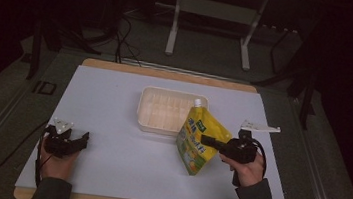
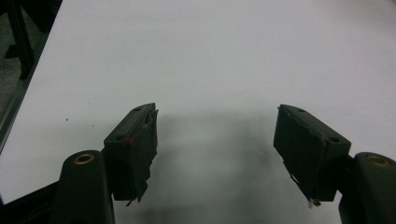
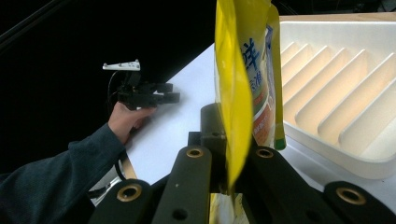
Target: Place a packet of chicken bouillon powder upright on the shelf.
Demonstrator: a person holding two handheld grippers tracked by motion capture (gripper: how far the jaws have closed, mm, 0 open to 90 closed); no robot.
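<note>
A yellow spouted refill pouch (image 1: 198,139) with a white cap stands tilted just in front of the white ribbed tray (image 1: 150,109). My right gripper (image 1: 208,141) is shut on the pouch's right edge; in the right gripper view the yellow pouch (image 3: 238,79) rises between the closed jaws, with the tray (image 3: 373,154) beside it. My left gripper (image 1: 81,139) rests low at the table's left front, open, with nothing between its fingers (image 2: 135,144); the bare white tabletop (image 2: 210,70) lies under them. The left gripper (image 3: 168,97) also appears far off in the right gripper view.
A white sheet covers the wooden table (image 1: 167,73). Behind the table stand a metal frame's legs (image 1: 173,28) and cables on the dark floor. Sleeved forearms come in from the bottom edge.
</note>
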